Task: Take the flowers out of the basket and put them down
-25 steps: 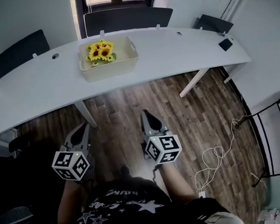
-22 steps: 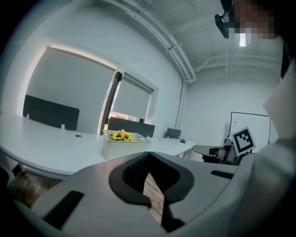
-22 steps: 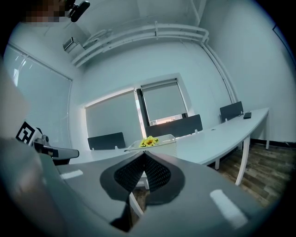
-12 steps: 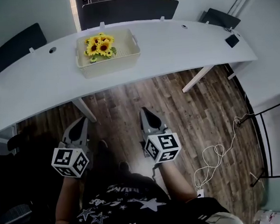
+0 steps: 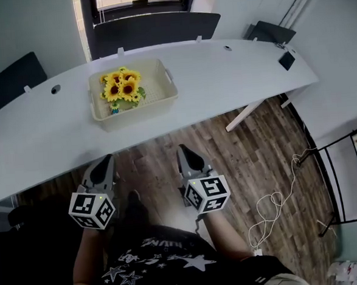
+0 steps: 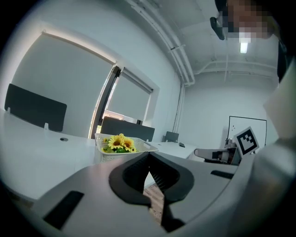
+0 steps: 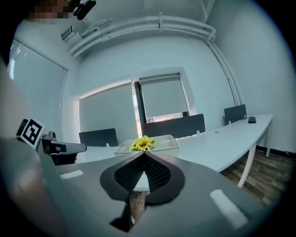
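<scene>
A bunch of yellow sunflowers (image 5: 121,90) lies in the left half of a cream plastic basket (image 5: 161,102) on the long white desk (image 5: 222,69). The same flowers (image 6: 119,143) (image 7: 143,144) appear ahead in both gripper views. My left gripper (image 5: 103,166) hangs shut and empty over the floor, short of the desk's near edge. My right gripper (image 5: 185,154) is beside it, also shut with nothing held. Both sit below and in front of the basket.
Dark chairs (image 5: 149,31) stand behind the desk, with another (image 5: 267,32) at the far right. A small dark device (image 5: 287,60) lies on the desk's right end. A white cable (image 5: 275,214) trails on the wood floor. Desk legs (image 5: 249,111) stand right of the grippers.
The desk and basket have come nearer in the head view and shifted left. Both grippers stayed shut and moved slightly forward toward the desk edge.
</scene>
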Action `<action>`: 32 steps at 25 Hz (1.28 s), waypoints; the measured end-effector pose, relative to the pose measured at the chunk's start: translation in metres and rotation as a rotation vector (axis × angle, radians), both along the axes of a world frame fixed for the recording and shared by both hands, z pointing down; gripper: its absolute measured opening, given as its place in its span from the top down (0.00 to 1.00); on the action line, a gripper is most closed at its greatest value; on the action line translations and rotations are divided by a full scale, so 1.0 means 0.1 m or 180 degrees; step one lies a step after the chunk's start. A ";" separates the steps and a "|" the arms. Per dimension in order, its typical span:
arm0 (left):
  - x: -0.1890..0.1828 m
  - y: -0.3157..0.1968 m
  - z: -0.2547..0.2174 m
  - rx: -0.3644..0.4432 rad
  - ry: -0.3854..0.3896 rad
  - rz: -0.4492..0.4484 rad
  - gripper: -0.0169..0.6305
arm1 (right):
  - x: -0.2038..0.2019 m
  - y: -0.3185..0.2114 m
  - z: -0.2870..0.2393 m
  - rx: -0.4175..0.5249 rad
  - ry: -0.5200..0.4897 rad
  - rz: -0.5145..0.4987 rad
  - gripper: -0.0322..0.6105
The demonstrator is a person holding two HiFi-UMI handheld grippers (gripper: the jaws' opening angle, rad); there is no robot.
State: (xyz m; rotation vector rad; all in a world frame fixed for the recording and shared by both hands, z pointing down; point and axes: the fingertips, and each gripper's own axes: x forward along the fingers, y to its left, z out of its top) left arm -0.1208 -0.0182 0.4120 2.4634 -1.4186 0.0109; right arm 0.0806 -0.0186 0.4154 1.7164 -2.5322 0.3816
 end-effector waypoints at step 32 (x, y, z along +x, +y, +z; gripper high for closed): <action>-0.89 -2.17 0.63 -0.0626 -0.0298 -0.0108 0.82 | -0.33 -2.44 0.08 -0.0247 0.0502 -0.0017 0.95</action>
